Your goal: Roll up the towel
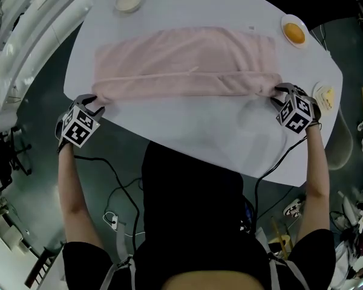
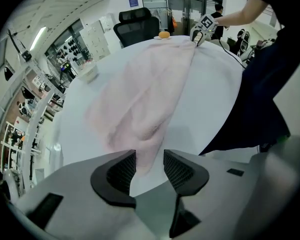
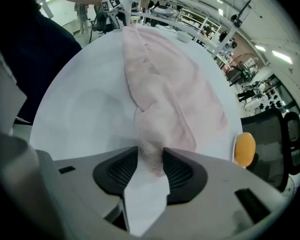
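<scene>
A pale pink towel [image 1: 187,59] lies spread lengthwise across the white table [image 1: 218,132], its near long edge folded over into a thick band. My left gripper [image 1: 100,98] stands at the band's left end, pointing steeply down. In the left gripper view the towel's [image 2: 145,94] corner sits pinched between the pads of the left gripper [image 2: 149,166]. My right gripper [image 1: 277,92] stands at the band's right end. In the right gripper view the towel [image 3: 160,84] fills the gap between the jaws of the right gripper [image 3: 150,166], which is shut on it.
A small white dish [image 1: 128,0] stands at the table's far left. An orange on a plate [image 1: 294,33] is at the far right, and a plate with something yellow [image 1: 324,96] sits by the right edge. Cables lie on the floor [image 1: 118,192].
</scene>
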The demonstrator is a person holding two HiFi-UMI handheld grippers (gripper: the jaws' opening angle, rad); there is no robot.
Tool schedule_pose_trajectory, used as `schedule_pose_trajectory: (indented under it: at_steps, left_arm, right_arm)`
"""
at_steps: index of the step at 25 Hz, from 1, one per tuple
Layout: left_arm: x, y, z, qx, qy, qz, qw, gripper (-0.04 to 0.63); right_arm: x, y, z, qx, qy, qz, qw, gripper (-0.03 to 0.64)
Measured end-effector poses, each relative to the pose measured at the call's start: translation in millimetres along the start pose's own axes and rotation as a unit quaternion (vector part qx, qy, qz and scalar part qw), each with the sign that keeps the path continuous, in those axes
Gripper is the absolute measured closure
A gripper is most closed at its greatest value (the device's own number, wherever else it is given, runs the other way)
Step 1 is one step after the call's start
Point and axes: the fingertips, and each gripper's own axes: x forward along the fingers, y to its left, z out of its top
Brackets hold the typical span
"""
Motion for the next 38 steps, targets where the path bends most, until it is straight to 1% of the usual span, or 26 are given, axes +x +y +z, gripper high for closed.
schedule_pose_trajectory:
  at_steps: [4, 6, 8, 10, 11, 12, 14, 17, 21, 24, 31, 35, 38]
  left_arm:
    - [5, -2, -6, 0.013, 0.012, -0.029, 0.9994, 0.417]
    - [5, 0, -7, 0.011, 0.010, -0.034, 0.9993, 0.426]
    - [5, 3, -6, 0.009, 0.008, -0.032, 0.9994, 0.487]
    - [4, 5, -6, 0.012, 0.009, -0.026, 0.9996, 0.521]
    - [3, 6, -7, 0.017, 0.010, -0.020, 0.9996, 0.534]
    - [2, 7, -9, 0.023, 0.012, -0.013, 0.9996, 0.544]
    - [-2, 11, -13, 0.030, 0.015, 0.001, 0.9995, 0.558]
    - [-11, 15, -16, 0.030, 0.009, 0.017, 0.9994, 0.560]
    - [-25, 19, -13, 0.035, 0.003, 0.035, 0.9988, 0.562]
    - [-35, 14, -14, 0.032, 0.002, 0.041, 0.9986, 0.562]
    - [-49, -19, -30, 0.021, 0.009, 0.042, 0.9989, 0.561]
    - [-55, -43, -46, 0.008, 0.014, 0.039, 0.9991, 0.561]
    - [-56, -61, -58, 0.000, 0.017, 0.032, 0.9993, 0.562]
  right_arm:
    - [3, 3, 5, -0.005, 0.012, 0.014, 1.000, 0.446]
    - [5, 4, 6, -0.009, 0.016, 0.019, 1.000, 0.456]
    - [6, 5, 4, -0.013, 0.019, 0.021, 1.000, 0.528]
    - [5, 6, 2, -0.015, 0.022, 0.018, 0.999, 0.529]
    - [3, 7, 1, -0.016, 0.024, 0.015, 0.999, 0.561]
    - [1, 6, 1, -0.017, 0.024, 0.011, 0.999, 0.576]
    - [-4, 5, 0, -0.020, 0.026, 0.001, 0.999, 0.578]
    - [-15, 1, -6, -0.016, 0.024, -0.014, 0.999, 0.589]
    - [-32, -3, -8, -0.003, 0.006, -0.031, 0.999, 0.591]
    - [-39, -2, -10, -0.004, -0.003, -0.039, 0.999, 0.591]
    - [-50, 18, -16, -0.010, -0.019, -0.041, 0.999, 0.591]
    - [-56, 38, -18, -0.013, -0.029, -0.034, 0.999, 0.591]
    - [-56, 53, -20, -0.021, -0.027, -0.023, 0.999, 0.591]
